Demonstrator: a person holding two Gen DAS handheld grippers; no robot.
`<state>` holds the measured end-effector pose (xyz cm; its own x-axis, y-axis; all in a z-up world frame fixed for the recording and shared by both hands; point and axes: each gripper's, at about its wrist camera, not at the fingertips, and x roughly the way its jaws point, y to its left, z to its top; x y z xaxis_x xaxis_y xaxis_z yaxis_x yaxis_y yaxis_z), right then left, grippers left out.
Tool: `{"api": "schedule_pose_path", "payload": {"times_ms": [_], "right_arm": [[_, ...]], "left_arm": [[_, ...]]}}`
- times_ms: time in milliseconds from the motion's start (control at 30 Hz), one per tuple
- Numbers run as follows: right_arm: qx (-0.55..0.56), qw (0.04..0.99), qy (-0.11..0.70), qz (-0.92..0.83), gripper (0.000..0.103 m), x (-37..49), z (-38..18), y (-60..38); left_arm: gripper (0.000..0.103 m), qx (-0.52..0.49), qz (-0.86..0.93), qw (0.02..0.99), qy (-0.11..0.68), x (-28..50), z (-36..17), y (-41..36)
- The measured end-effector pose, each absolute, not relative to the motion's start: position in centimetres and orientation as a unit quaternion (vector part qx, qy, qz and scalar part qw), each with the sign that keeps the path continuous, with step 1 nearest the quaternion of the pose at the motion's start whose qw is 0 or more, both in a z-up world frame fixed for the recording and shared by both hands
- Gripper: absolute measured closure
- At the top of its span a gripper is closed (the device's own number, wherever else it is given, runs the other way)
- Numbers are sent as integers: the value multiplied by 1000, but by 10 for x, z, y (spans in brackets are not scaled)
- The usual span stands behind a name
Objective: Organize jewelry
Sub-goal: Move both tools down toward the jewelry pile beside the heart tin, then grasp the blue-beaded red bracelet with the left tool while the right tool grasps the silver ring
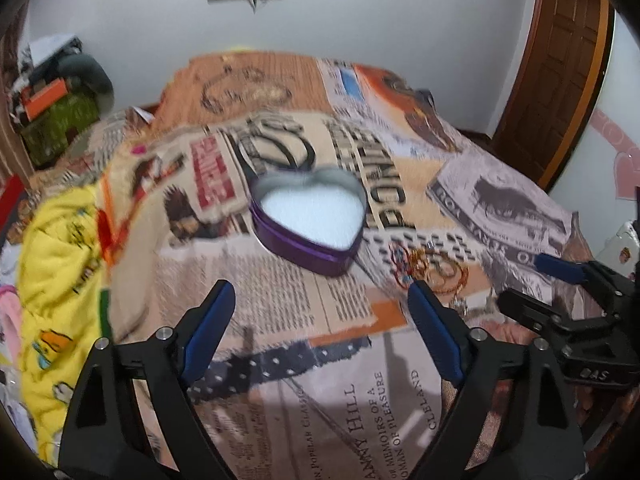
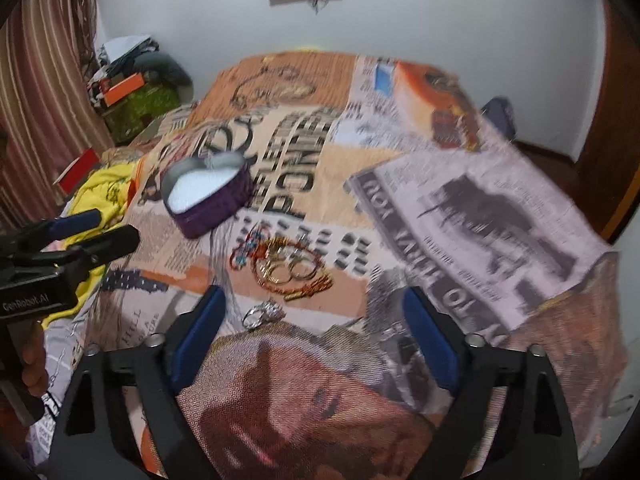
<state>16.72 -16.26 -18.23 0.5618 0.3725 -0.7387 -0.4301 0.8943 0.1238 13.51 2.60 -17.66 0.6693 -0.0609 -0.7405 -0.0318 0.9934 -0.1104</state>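
A purple heart-shaped box (image 1: 310,222) with a white lining lies open on the printed bedspread; it also shows in the right wrist view (image 2: 208,198). A pile of gold and red bangles and beaded pieces (image 2: 286,266) lies to its right, also seen in the left wrist view (image 1: 432,268). A silver ring (image 2: 264,314) lies nearer, just ahead of my right gripper (image 2: 314,300), which is open and empty. My left gripper (image 1: 320,292) is open and empty, short of the box. Each gripper shows in the other's view.
The bedspread (image 2: 460,208) covers the whole bed. A yellow cloth (image 1: 60,260) lies bunched at the left. Boxes and clutter (image 1: 56,100) stand by the far left wall. A wooden door (image 1: 560,80) is at the right.
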Motion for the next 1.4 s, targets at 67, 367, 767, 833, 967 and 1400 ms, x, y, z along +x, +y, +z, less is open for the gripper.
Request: {"api": "schedule_pose_path", "payload": {"times_ms": [67, 367, 767, 833, 967, 1400], "right_arm": [[-25, 869, 427, 247, 37, 170, -191, -161], [-23, 839, 459, 292, 58, 174, -213, -145], [-18, 844, 447, 296, 96, 180, -215, -149], [-13, 846, 445, 292, 96, 182, -213, -153], [-4, 850, 442, 287, 96, 185, -212, -161], [23, 830, 470, 300, 62, 189, -215, -172]], "left_arm": [[27, -66, -16, 906, 418, 138, -185, 25], [57, -87, -61, 888, 447, 147, -205, 12], [73, -66, -112, 881, 454, 166, -209, -11], [73, -66, -118, 878, 459, 174, -212, -14], [76, -52, -120, 877, 462, 187, -217, -21], [97, -49, -114, 875, 468, 202, -225, -24]]}}
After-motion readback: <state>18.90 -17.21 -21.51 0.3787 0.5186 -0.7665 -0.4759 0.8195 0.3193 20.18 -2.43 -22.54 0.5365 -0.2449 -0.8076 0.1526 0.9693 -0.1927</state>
